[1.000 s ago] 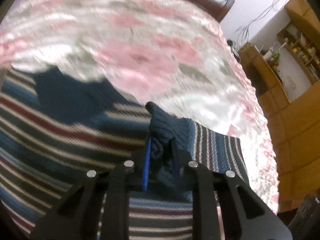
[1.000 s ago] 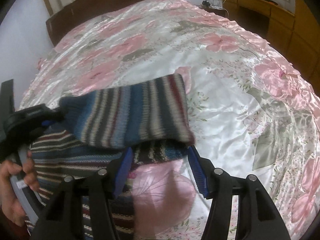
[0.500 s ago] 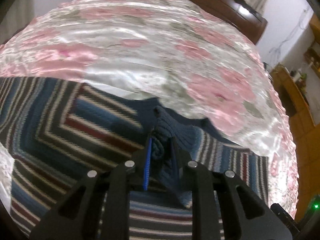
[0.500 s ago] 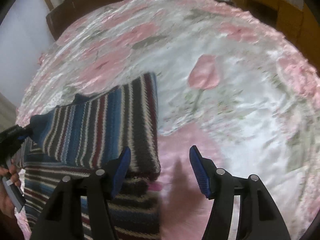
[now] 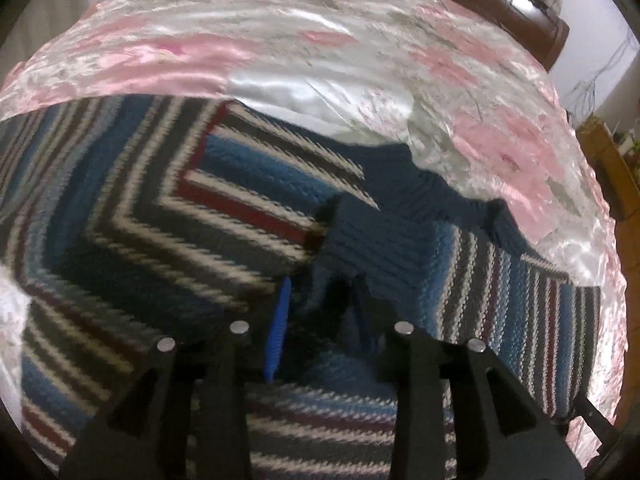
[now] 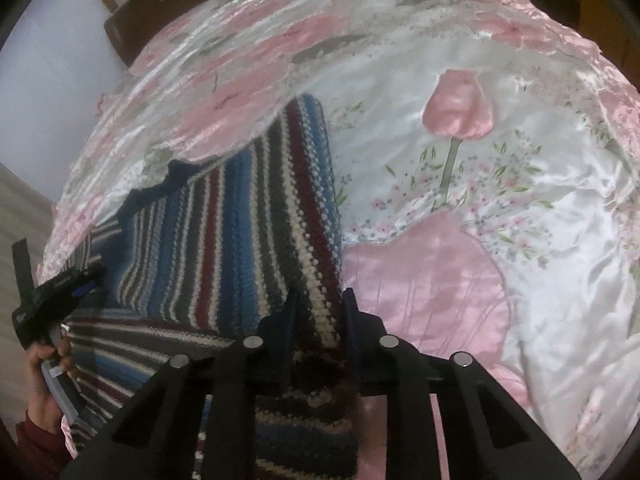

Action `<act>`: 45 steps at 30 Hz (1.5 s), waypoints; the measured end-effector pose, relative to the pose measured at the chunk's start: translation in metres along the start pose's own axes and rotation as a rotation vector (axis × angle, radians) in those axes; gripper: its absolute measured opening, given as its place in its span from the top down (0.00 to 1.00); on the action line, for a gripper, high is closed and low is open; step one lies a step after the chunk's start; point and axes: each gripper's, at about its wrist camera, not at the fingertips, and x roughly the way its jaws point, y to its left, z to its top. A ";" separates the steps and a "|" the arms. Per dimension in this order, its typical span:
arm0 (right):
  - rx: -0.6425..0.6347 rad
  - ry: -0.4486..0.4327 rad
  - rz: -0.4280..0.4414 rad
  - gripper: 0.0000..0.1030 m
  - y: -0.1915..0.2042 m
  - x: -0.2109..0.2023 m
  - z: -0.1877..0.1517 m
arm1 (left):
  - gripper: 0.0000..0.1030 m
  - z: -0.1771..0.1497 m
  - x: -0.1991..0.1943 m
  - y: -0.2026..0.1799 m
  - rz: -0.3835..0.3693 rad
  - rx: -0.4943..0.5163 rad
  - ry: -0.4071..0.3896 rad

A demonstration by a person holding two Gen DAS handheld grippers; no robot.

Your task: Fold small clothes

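While the right gripper clamped the sweater's striped edge between closed jaws, the left gripper held the navy ribbed cuff pinched between its own. Judgement: two-point hold keeps the sleeve flat while it is laid across the body. Ahead of the right fingers the sleeve lay over the striped body; beyond and to its right, bare bedspread with a pink tulip print. Ahead of the left gripper: collar, then satin, then the headboard.

Change from 0.5 s earlier: right jaws were then spread and empty beside the knit edge; now shut on it. Left grip unchanged, though cuff and collar sat nearer in view. At 1.0 s earlier the sleeve was off the bed; now it rested on the body.
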 end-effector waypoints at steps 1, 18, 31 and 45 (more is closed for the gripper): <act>-0.005 -0.008 -0.002 0.80 0.002 -0.004 0.000 | 0.68 0.001 -0.008 0.000 -0.010 0.008 -0.009; -0.023 0.030 -0.128 0.63 -0.003 0.015 -0.003 | 0.53 -0.023 0.034 -0.021 0.052 0.147 0.060; -0.184 0.048 -0.077 0.51 0.073 0.011 -0.012 | 0.19 -0.013 -0.054 0.086 0.069 0.065 0.009; -0.254 0.062 -0.163 0.33 0.094 0.040 -0.024 | 0.19 0.047 -0.085 0.313 0.227 -0.385 0.015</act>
